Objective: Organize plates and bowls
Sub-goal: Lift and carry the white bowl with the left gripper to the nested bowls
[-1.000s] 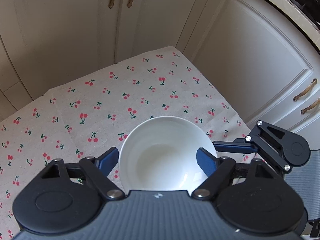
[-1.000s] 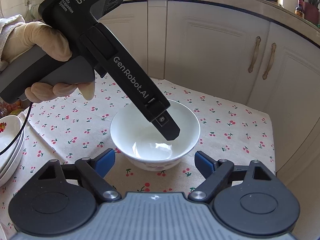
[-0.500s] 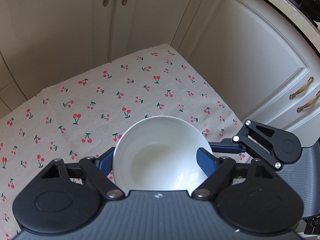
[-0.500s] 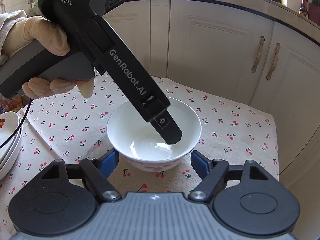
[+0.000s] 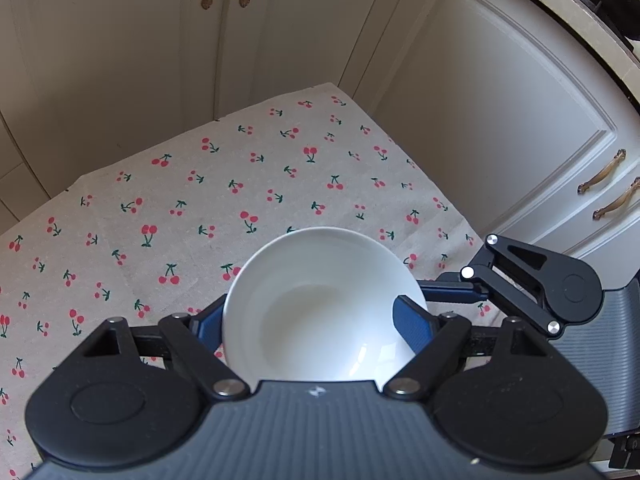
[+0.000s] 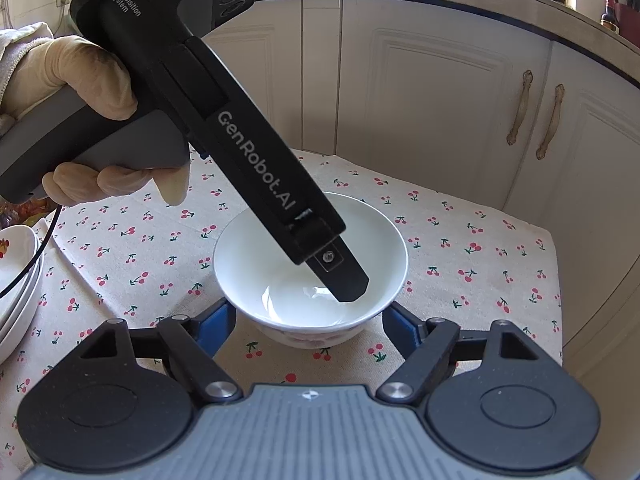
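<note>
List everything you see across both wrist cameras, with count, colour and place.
white ceramic bowl: one, white, middle of the cloth
stacked white plates: one stack, white, far left
cherry-print tablecloth: one, beige and red, underneath
panelled cabinet doors: several, cream, behind
curved door handles: four, bronze, on doors
gloved hand: one, cream, upper left, right wrist view
left gripper: one, black, jaws clamping the bowl
right gripper: one, black, jaws opening, bowl between them
</note>
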{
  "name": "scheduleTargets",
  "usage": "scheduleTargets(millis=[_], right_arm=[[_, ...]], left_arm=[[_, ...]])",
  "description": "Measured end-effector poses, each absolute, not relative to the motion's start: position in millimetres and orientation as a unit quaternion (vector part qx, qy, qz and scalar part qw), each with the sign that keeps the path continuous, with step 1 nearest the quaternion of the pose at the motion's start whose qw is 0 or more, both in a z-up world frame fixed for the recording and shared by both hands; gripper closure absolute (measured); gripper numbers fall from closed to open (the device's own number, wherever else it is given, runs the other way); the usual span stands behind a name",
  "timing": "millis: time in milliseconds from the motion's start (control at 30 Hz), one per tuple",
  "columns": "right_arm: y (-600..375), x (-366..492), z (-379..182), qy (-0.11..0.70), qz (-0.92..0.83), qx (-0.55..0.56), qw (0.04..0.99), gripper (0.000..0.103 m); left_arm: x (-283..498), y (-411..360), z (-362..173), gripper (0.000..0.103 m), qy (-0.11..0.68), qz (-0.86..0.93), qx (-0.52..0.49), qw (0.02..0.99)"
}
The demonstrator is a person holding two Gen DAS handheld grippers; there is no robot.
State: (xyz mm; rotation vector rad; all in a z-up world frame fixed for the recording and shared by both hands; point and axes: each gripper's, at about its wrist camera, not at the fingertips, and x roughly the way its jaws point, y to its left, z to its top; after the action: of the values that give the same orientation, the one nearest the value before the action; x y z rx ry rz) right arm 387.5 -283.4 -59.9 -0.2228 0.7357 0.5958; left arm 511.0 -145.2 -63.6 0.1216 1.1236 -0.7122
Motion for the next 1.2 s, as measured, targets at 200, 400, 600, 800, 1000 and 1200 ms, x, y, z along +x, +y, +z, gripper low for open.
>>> scheduleTargets(millis=[200, 400, 600, 800, 1000, 1200], right_arm=[[-281.6, 382.5, -57.7, 0.36, 0.284, -0.115, 0.881, 0.019], [-281.3, 370.8, -52.4, 0.367, 0.285, -0.118, 0.878, 0.019], [-276.9, 349.7, -44.1, 0.373, 0.288, -0.124, 0.873, 0.019], [-271.6, 321.7, -32.6, 0.377, 0.289, -0.119, 0.872, 0.019], [-262.5, 290.7, -16.3, 0.383, 0.279, -0.123, 0.872, 0.019], [-257.7, 260.9, 0.9, 0.382, 0.279, -0.117, 0.873, 0.019]], left_arm=[[505.6, -145.5, -61.6, 0.019, 0.521, -0.333, 0.054, 0.784], [490.1, -142.3, -57.0, 0.019, 0.517, -0.338, 0.055, 0.784], [468.0, -135.1, -52.0, 0.019, 0.517, -0.338, 0.051, 0.785], [437.7, -126.3, -43.1, 0.019, 0.512, -0.341, 0.057, 0.786], [406.4, -119.3, -29.2, 0.019, 0.505, -0.344, 0.057, 0.79], [375.3, -111.3, -12.8, 0.019, 0.494, -0.348, 0.059, 0.795]])
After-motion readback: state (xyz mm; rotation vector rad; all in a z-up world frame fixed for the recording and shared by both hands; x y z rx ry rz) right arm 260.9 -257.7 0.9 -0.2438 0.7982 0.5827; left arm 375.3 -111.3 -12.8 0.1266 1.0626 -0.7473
